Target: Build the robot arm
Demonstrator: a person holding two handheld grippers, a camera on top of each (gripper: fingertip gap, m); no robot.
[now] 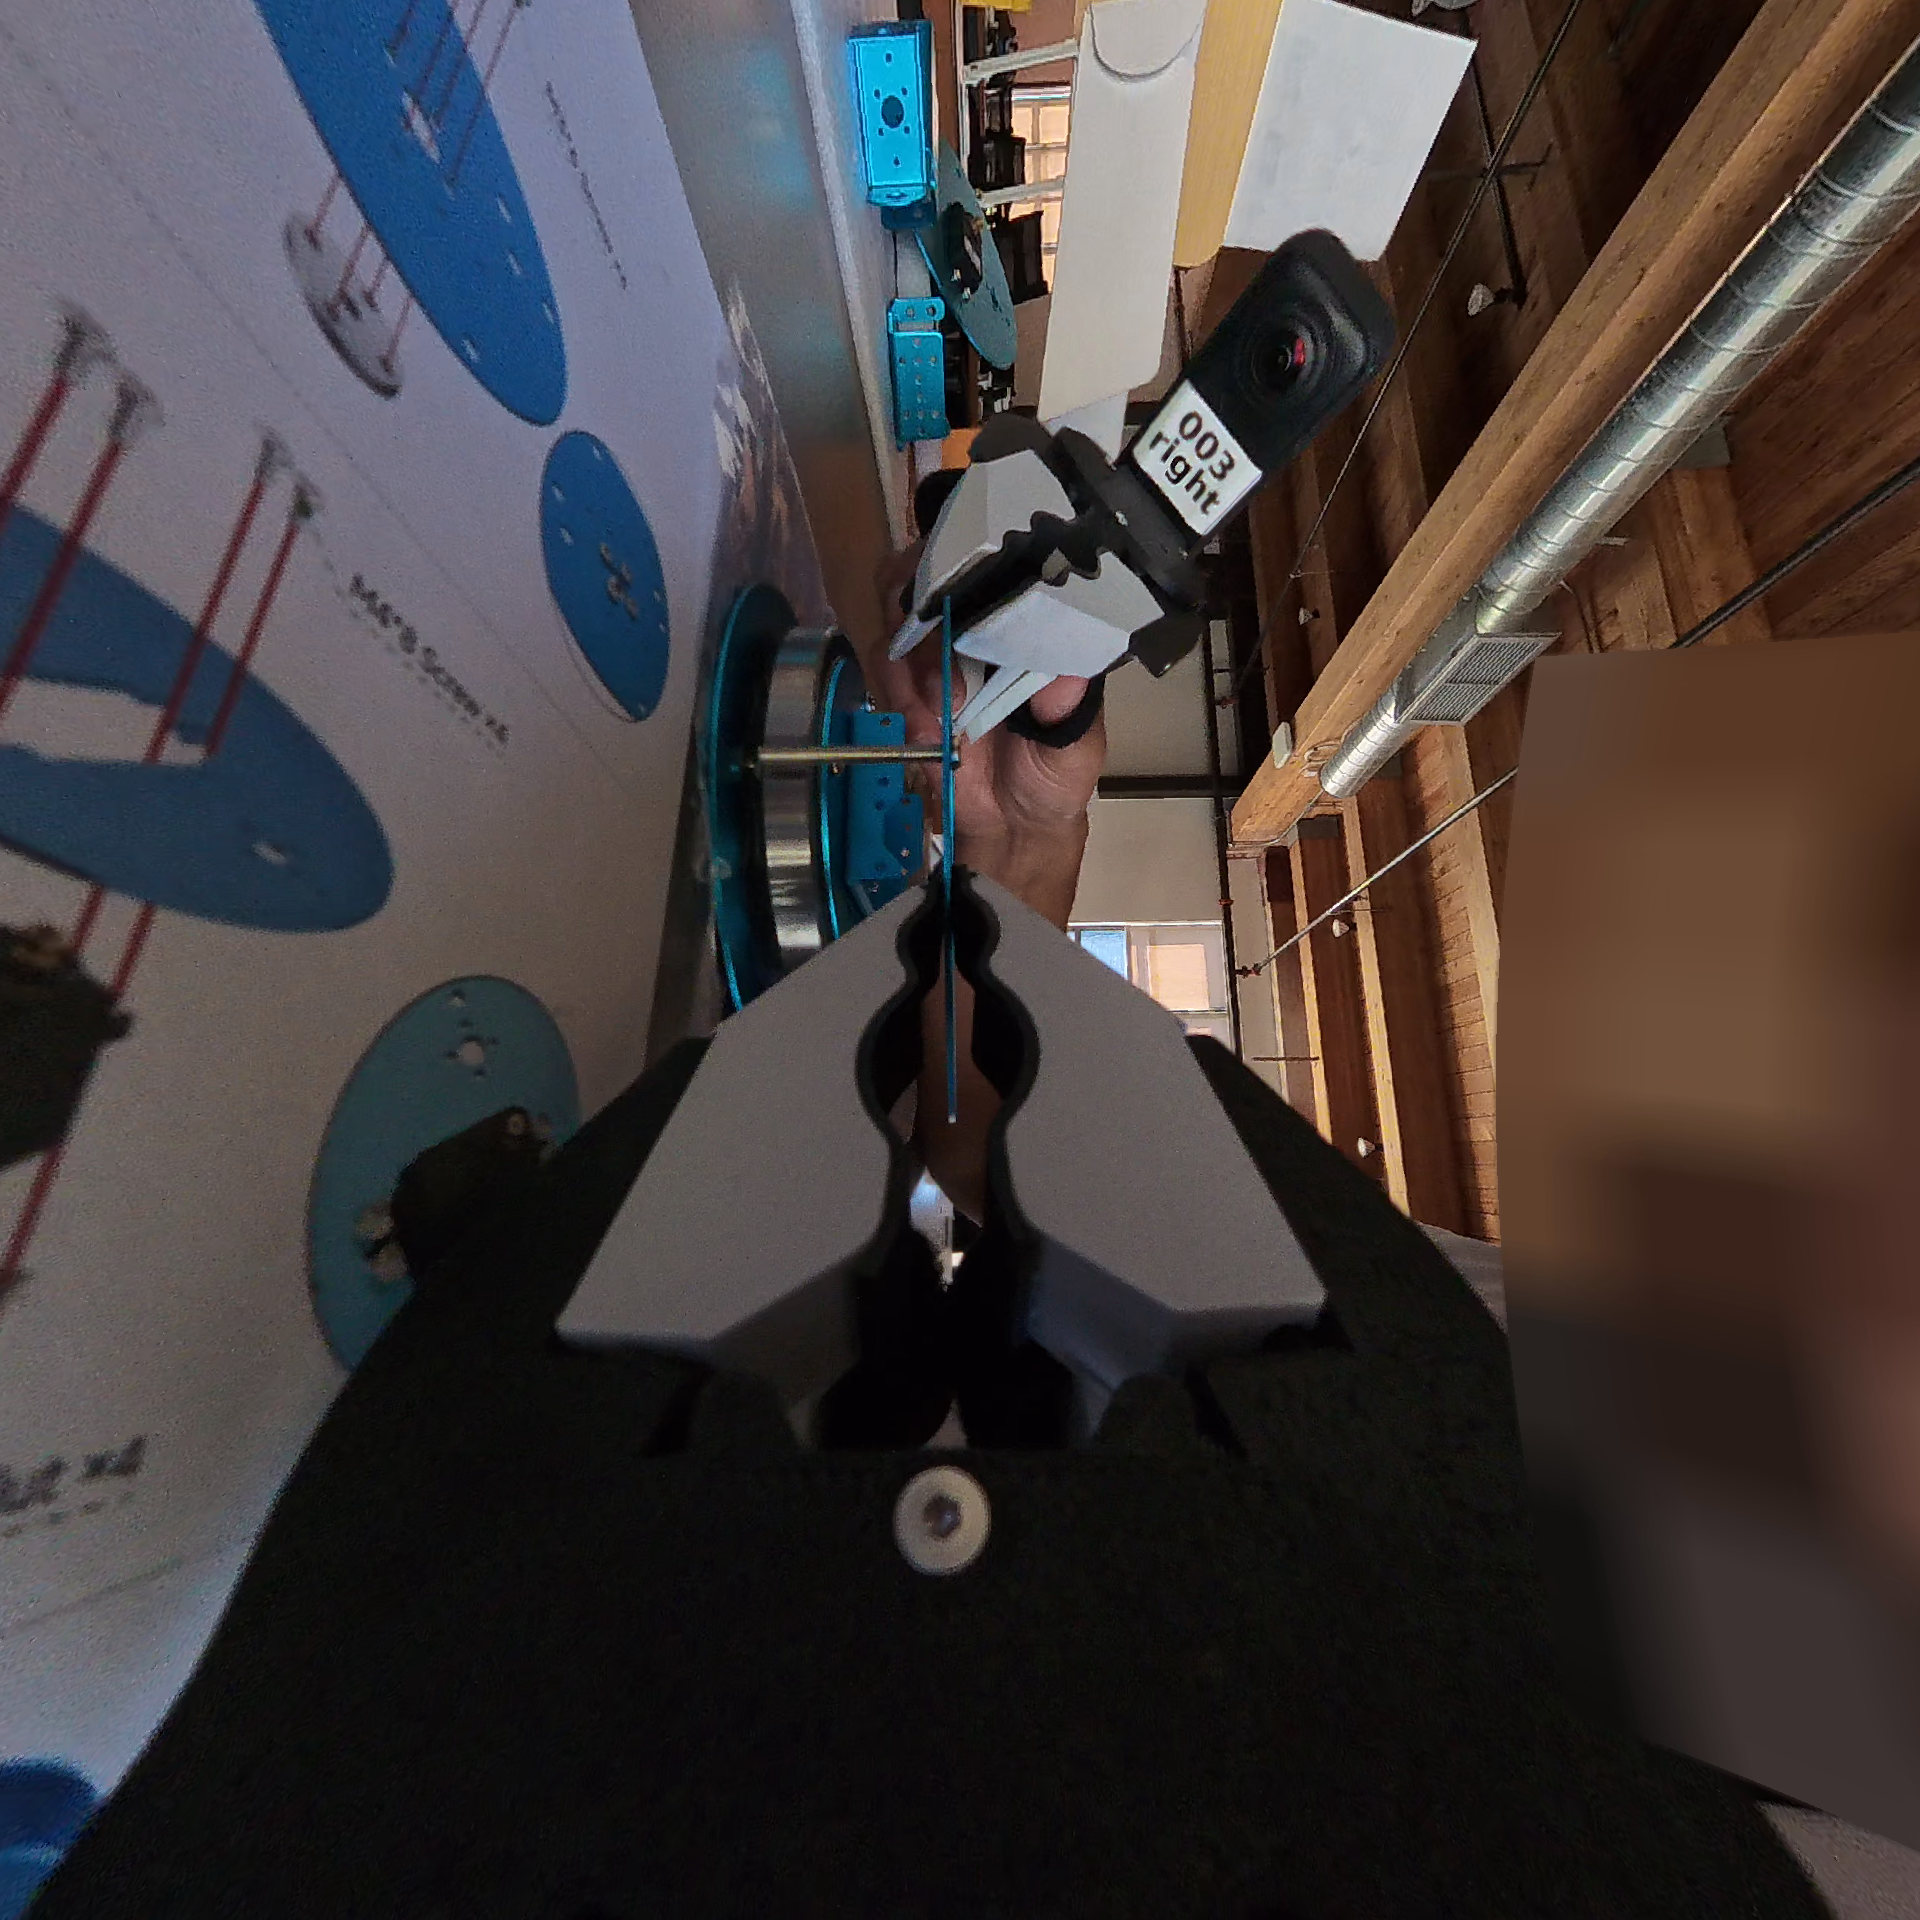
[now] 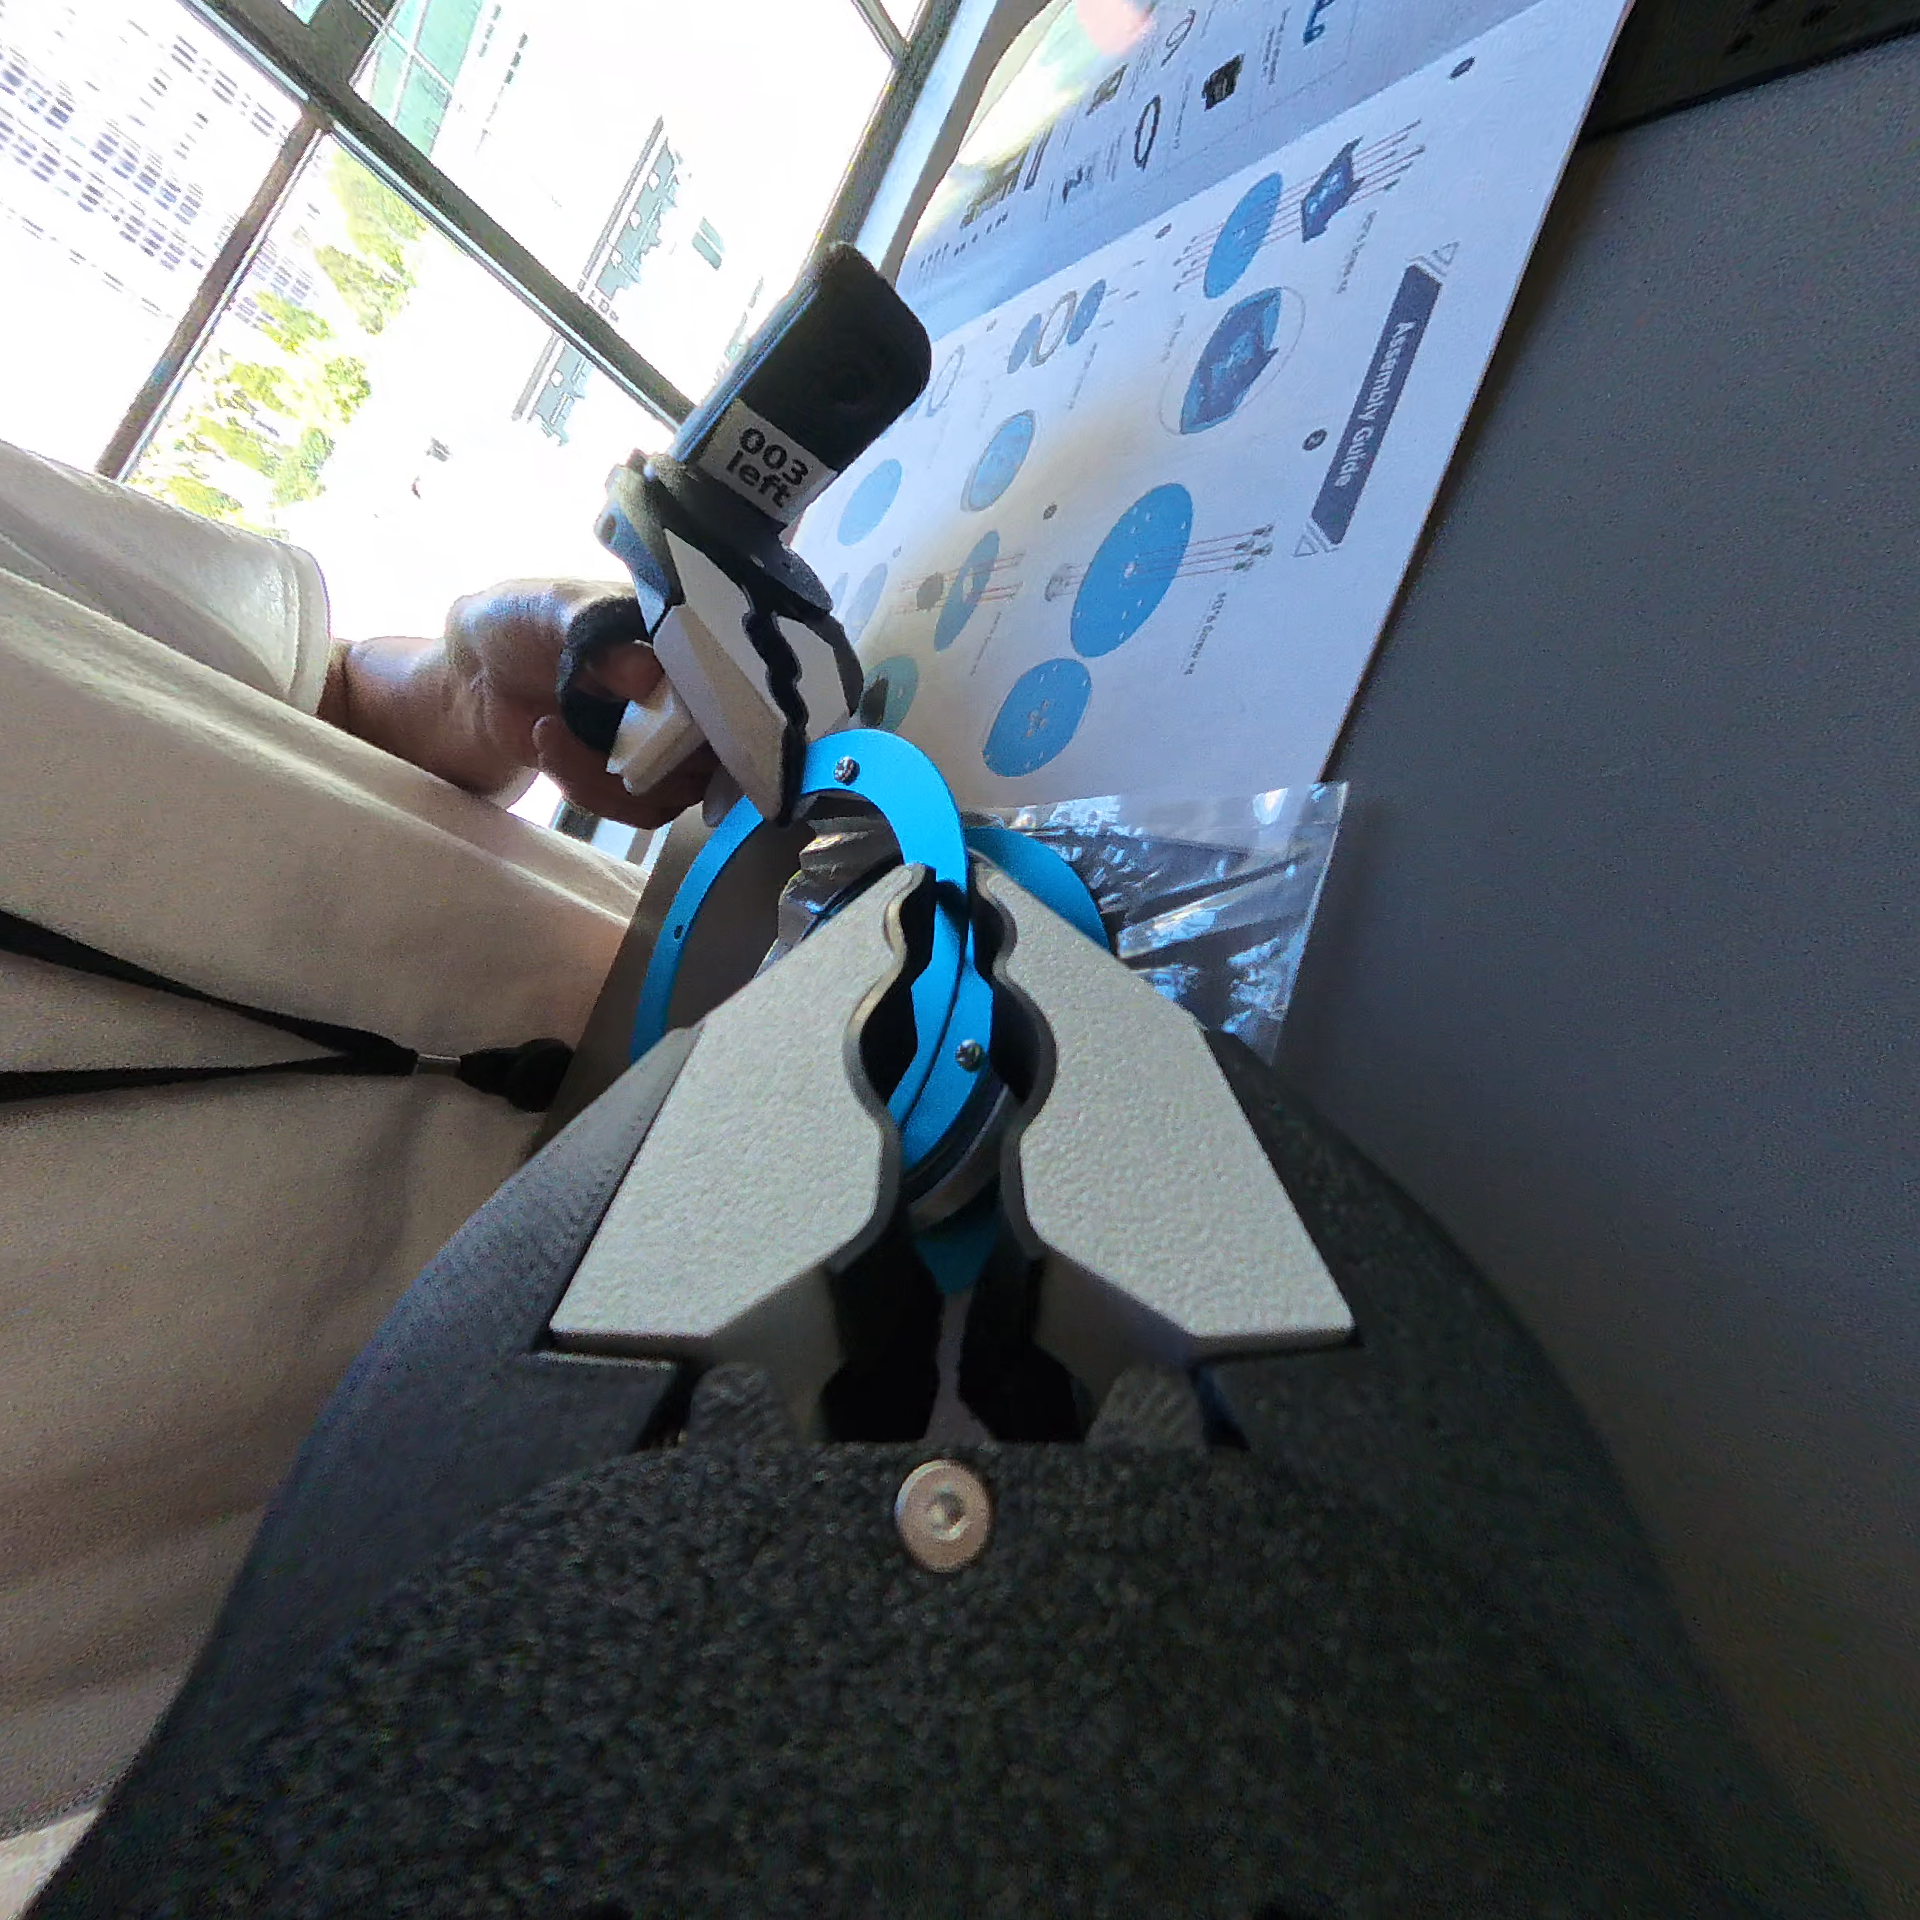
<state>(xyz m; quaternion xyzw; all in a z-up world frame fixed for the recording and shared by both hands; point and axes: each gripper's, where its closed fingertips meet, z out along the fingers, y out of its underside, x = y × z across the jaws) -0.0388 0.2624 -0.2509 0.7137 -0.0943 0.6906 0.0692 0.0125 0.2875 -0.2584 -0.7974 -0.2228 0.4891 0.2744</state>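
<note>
A thin blue metal ring (image 1: 949, 1023) shows edge-on in the left wrist view and as an open ring (image 2: 896, 767) in the right wrist view. My left gripper (image 1: 948, 883) is shut on its near edge. My right gripper (image 2: 951, 883) is shut on the opposite edge, and it also shows farther off in the left wrist view (image 1: 940, 615). The left gripper shows farther off in the right wrist view (image 2: 784, 808). The ring sits at the end of a brass standoff (image 1: 831, 761) over a silver bearing (image 1: 795, 800) with blue plates and a blue bracket (image 1: 883, 800).
A printed guide sheet (image 1: 312, 540) (image 2: 1143, 436) lies on the grey table (image 2: 1610, 935). A teal disc with a dark part (image 1: 447, 1143), blue brackets (image 1: 894, 114), white boxes (image 1: 1299, 125) and a clear plastic bag (image 2: 1216, 883) are around. A person in beige (image 2: 208, 935) is close. Left tips to right tips: about 7 centimetres.
</note>
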